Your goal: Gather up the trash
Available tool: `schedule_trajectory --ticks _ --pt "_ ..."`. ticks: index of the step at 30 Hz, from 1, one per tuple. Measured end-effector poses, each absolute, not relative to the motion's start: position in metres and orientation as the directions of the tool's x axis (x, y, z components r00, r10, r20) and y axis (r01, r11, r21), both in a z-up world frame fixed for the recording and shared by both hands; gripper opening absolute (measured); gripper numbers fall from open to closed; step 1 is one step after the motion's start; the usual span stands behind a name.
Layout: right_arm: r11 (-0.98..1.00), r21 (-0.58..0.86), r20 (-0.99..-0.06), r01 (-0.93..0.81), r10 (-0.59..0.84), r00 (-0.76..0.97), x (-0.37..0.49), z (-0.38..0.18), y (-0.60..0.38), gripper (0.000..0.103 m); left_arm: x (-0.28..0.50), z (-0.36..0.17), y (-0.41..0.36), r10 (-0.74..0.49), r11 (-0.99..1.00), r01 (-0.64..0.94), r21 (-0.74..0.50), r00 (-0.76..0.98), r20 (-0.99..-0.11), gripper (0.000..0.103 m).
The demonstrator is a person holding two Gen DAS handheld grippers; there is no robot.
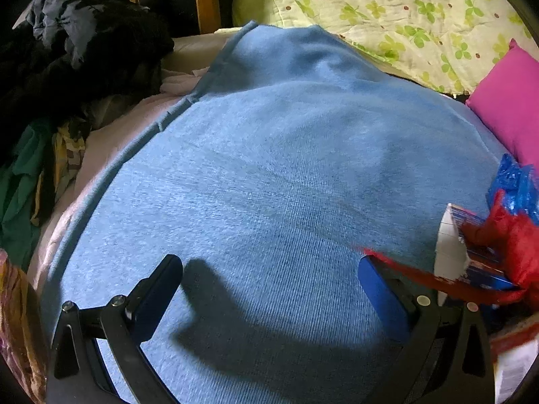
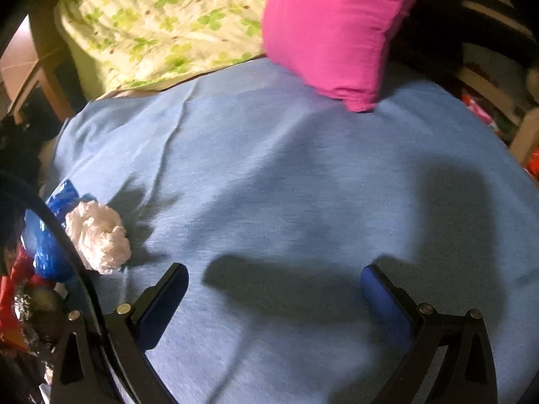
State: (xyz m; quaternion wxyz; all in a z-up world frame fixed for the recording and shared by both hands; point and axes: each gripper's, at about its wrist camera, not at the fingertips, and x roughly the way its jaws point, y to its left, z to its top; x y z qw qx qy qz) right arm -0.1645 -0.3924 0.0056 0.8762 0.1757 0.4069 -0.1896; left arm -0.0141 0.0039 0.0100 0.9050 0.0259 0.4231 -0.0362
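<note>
Both sets of tongs hang over a blue blanket (image 1: 269, 168) spread across the bed, and both are spread wide with nothing between the fingers. The left gripper (image 1: 269, 282) casts a broad shadow on the cloth just ahead of it, which tells me it is low over the blanket.

The trash sits in a heap off toward three o'clock from the left gripper: a crumpled red wrapper (image 1: 505, 245), a white-and-blue carton (image 1: 461, 252) tucked against it, and a scrunched blue plastic bag (image 1: 515, 185) behind. A strip of the red wrapper reaches to the outer side of the left gripper's right finger, though I cannot tell whether it touches. The pile looks gathered to one spot on purpose, so that one reach can take several pieces.

From the right gripper (image 2: 274, 286) the same heap lies at about nine o'clock, part hidden behind a dark curved rim. A wadded white tissue (image 2: 99, 235) rests on the blanket just beside the blue bag, nearest that gripper's left finger, and some foil-like scrap (image 2: 25, 303) shows lower down.

A pink pillow (image 2: 337, 33) lies at twelve o'clock, leaning on a clover-print quilt (image 2: 151, 23); dark clothes (image 1: 84, 50) are piled at ten o'clock from the left gripper. My guess is the tissue is the easiest next pick.
</note>
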Motion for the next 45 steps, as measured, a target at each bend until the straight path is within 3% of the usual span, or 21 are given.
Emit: schedule_trajectory --ticks 7,12,21,30,45 --pt "0.864 0.136 -0.71 0.484 -0.256 0.656 -0.223 0.056 -0.398 0.103 -0.053 0.05 0.01 -0.069 0.996 0.094 -0.005 0.696 -0.715 0.103" --pt "0.889 0.088 -0.77 0.449 -0.226 0.597 -0.258 0.07 -0.364 0.103 -0.097 0.077 0.006 -0.104 0.991 0.13 -0.017 0.705 -0.702 0.103" --pt "0.934 0.046 -0.749 0.354 -0.202 0.632 -0.317 0.086 -0.286 0.103 -0.164 0.109 -0.004 -0.155 0.982 0.184 -0.032 0.713 -0.684 0.103" --pt "0.947 0.08 -0.711 0.312 -0.165 0.683 -0.362 0.102 -0.243 0.103 -0.216 0.122 -0.01 -0.191 0.976 0.211 -0.055 0.708 -0.68 0.103" --pt "0.95 0.087 -0.696 0.301 -0.158 0.7 -0.381 0.104 -0.228 0.103 -0.234 0.125 -0.025 -0.227 0.965 0.255 -0.062 0.695 -0.682 0.103"
